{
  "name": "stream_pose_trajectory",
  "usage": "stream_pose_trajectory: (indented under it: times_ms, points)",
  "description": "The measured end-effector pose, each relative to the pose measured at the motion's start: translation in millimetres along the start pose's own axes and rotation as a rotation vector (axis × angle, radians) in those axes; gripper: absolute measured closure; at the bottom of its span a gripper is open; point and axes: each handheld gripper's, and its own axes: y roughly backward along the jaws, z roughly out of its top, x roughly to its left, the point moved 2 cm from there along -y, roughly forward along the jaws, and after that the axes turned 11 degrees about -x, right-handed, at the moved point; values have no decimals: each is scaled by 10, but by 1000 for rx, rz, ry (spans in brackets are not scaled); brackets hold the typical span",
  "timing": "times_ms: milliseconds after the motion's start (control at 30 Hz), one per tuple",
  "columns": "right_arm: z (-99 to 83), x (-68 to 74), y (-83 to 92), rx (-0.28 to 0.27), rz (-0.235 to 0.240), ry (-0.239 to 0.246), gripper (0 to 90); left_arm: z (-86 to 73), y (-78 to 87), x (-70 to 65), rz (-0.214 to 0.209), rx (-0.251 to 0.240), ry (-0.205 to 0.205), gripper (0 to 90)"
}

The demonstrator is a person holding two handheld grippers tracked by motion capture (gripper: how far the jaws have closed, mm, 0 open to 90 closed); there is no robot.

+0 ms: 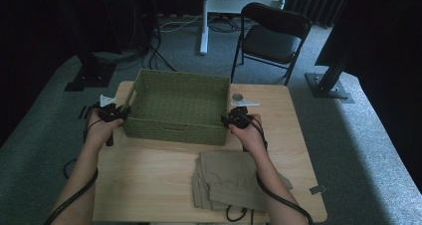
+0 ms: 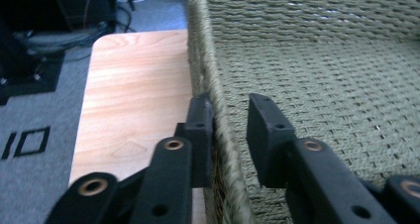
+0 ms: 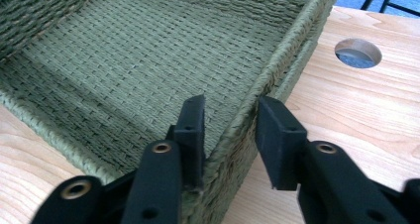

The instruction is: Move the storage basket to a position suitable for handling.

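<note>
A green woven basket (image 1: 171,128) stands empty on the wooden table (image 1: 149,180). My left gripper (image 1: 119,111) is at the basket's left end. In the left gripper view its jaws (image 2: 230,102) straddle the basket's left wall (image 2: 218,60), with the outer pad flat against the weave and the inner pad close against the inside. My right gripper (image 1: 230,119) is at the right front corner. In the right gripper view its jaws (image 3: 232,102) straddle the right wall (image 3: 277,60); the inner pad touches it and the outer pad stands a little off.
A folded khaki garment (image 1: 229,180) lies near the table's front edge, under my right forearm. A round hole (image 1: 237,96) in the tabletop and a white strip (image 1: 247,104) lie right of the basket. A folding chair (image 1: 271,36) stands beyond the table.
</note>
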Motion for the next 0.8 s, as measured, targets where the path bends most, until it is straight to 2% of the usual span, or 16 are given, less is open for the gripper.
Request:
stream_pose_trajectory:
  times_ms: [100, 233, 367, 433, 600, 700, 800]
  points:
    - [10, 25, -1, 5, -40, 6, 677, -14, 31, -20, 23, 3, 4, 815]
    - [19, 17, -12, 6, -56, 2, 692, -42, 83, -45, 26, -2, 20, 815]
    - [24, 9, -8, 9, -73, -1, 710, -57, 157, -123, 54, 16, -14, 815]
    - [24, -2, -2, 9, -78, 4, 716, -73, 199, -159, 63, 20, -11, 815]
    - [17, -41, 26, 12, -89, 0, 737, -113, 292, -247, 63, 20, 0, 813]
    - [10, -76, 52, 12, -95, 13, 742, -145, 325, -297, 53, 2, -3, 811]
    - [6, -100, 71, 14, -92, -1, 747, -161, 352, -346, 56, 2, 1, 810]
